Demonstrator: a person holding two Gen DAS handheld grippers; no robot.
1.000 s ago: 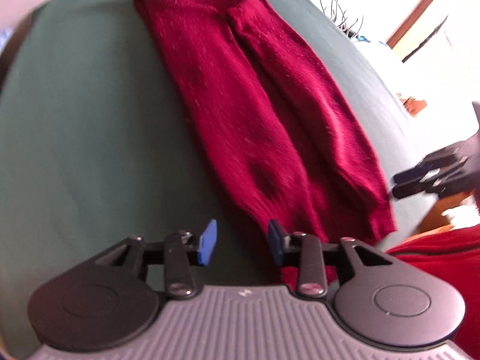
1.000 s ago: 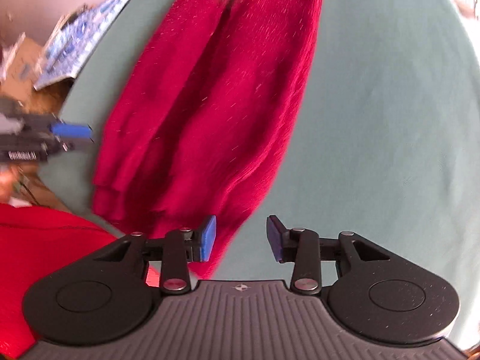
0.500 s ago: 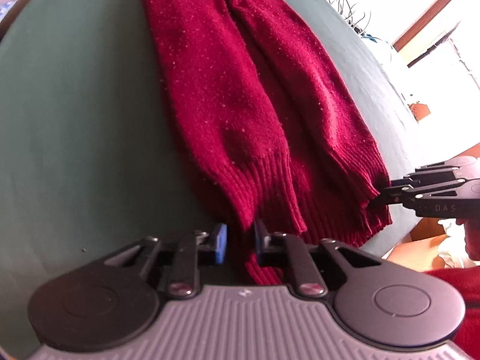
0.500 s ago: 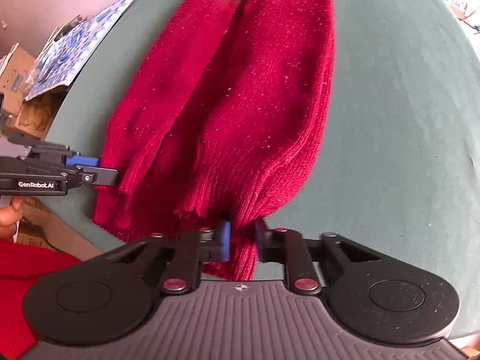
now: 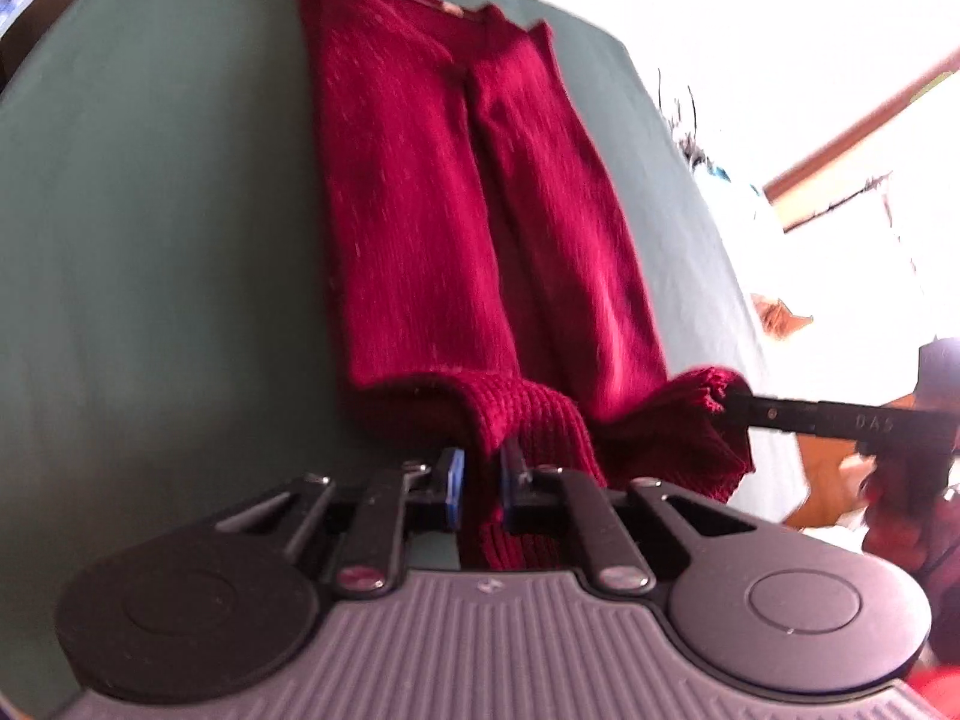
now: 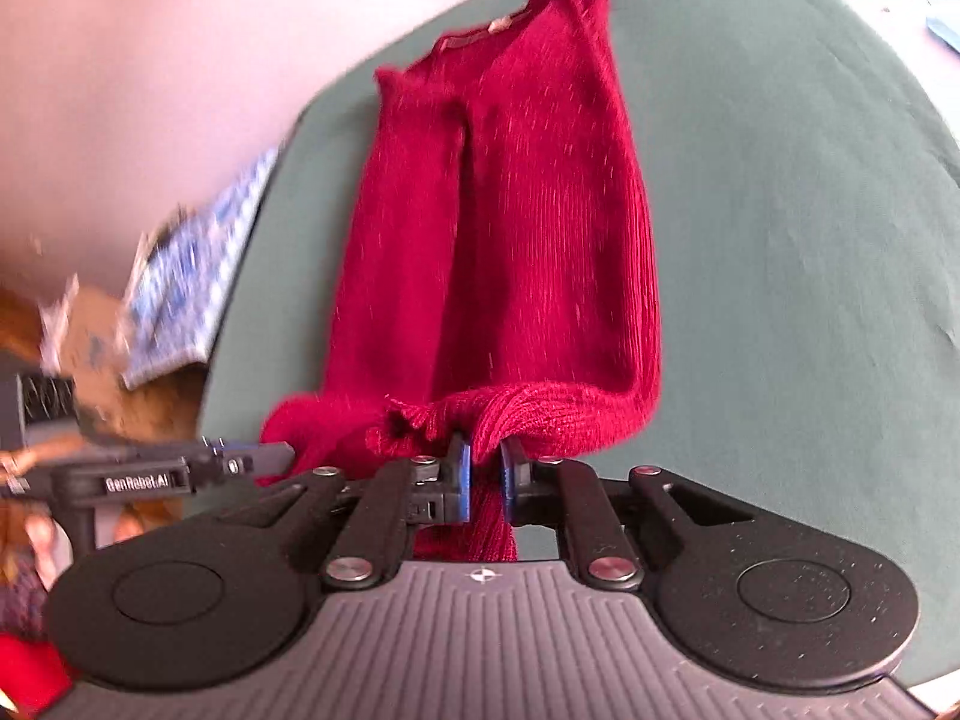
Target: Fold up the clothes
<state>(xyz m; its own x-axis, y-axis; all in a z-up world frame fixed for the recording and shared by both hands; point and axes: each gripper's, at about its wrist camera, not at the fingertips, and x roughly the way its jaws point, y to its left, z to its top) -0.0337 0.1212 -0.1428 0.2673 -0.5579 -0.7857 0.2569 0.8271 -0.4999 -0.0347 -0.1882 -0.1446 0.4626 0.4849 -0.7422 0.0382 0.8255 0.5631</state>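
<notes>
Looks like my living room: green-covered table (image 6: pixel 780 240), wood window frame (image 5: pixel 858 138), cardboard clutter (image 6: pixel 90 324) beside it.

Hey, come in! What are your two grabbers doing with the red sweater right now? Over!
Left gripper shut on red sweater, at its ribbed hem. Right gripper closing on the hem's other corner, knit between its pads. Hem lifted off green table. Nothing in the way. Over.

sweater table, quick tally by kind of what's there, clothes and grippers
red sweater: 1
grippers: 2, left gripper and right gripper, each clamped on the ribbed hem; the right one's jaws are closing
green table cover: 1
total: 4
</notes>
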